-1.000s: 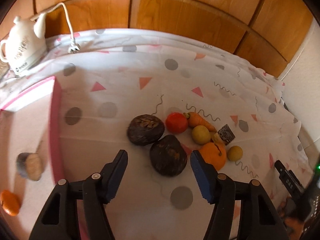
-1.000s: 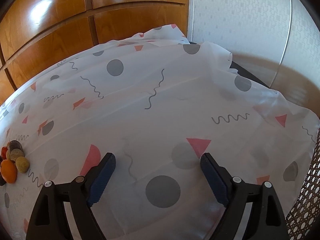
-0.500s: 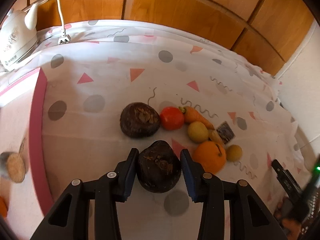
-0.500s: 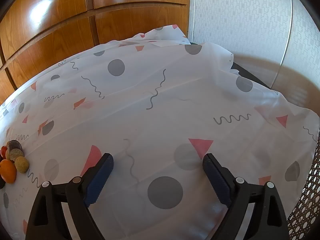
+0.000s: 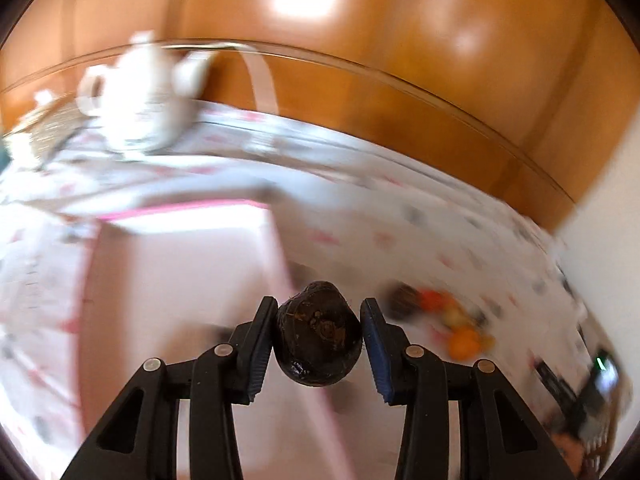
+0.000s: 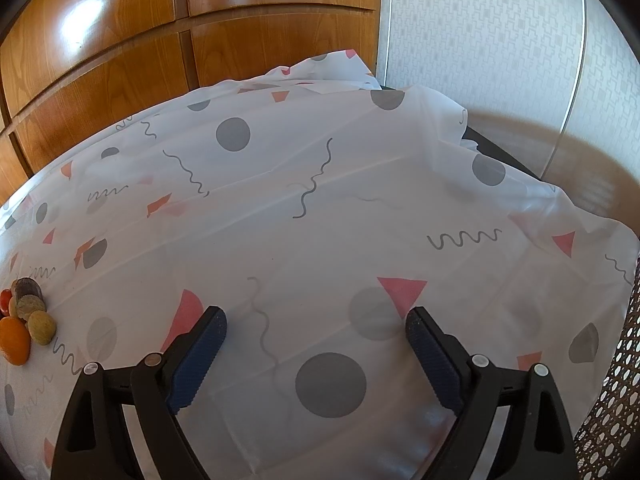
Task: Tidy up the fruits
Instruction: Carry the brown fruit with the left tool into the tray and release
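Note:
My left gripper [image 5: 319, 330] is shut on a dark brown round fruit [image 5: 319, 340] and holds it in the air over the right edge of a pink-rimmed tray [image 5: 280, 248]. The view is blurred by motion. A blurred pile of fruits [image 5: 444, 320] lies on the cloth to the right. My right gripper [image 6: 316, 332] is open and empty above the patterned tablecloth [image 6: 320, 208]. The same pile shows at the far left of the right wrist view, with an orange [image 6: 14, 340] and brownish-green round fruits [image 6: 40, 326].
A white kettle [image 5: 144, 96] stands at the back left by the wooden wall [image 5: 360, 60]. A dark device with a green light [image 5: 600, 364] lies at the right. A wicker chair edge [image 6: 616, 400] is at the right of the table.
My left gripper closed on the dark fruit, lifted it off the cloth and swung left toward the pink tray. My right gripper has barely moved.

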Available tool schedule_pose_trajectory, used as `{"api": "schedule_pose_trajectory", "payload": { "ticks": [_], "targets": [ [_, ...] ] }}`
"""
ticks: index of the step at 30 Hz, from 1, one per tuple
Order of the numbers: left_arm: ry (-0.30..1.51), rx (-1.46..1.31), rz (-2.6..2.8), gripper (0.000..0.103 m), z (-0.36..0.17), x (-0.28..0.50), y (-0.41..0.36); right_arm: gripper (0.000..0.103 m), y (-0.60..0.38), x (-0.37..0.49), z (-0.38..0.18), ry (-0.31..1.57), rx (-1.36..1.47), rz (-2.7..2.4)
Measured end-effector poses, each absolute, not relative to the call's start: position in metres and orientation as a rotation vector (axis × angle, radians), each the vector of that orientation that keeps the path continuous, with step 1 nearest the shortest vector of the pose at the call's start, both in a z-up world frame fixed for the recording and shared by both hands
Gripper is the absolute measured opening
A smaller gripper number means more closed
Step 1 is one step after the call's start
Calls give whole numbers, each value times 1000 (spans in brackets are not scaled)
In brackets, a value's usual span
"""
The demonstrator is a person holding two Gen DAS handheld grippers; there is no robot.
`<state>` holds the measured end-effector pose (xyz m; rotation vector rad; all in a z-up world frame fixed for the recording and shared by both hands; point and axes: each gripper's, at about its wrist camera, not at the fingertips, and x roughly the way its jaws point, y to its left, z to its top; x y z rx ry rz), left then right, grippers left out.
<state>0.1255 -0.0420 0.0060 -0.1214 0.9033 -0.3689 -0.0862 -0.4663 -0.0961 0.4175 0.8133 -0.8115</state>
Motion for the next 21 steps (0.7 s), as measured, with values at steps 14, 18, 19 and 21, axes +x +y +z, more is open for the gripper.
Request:
{"api": "schedule_pose_trajectory", "payload": {
  "ticks": [14, 18, 19, 21],
  "targets": [
    [1024, -195, -63, 43, -58, 183, 58, 93, -467, -85, -96, 828, 406, -817],
    [1032, -188, -47, 43, -62, 188, 59, 93, -466, -84, -96, 830, 403, -819],
    [1030, -189, -50, 43, -62, 187, 59, 93, -466, -83, -96, 830, 403, -819],
    [1025, -188, -45, 45, -61, 184, 59, 93, -466, -84, -96, 829, 403, -820]
  ]
}}
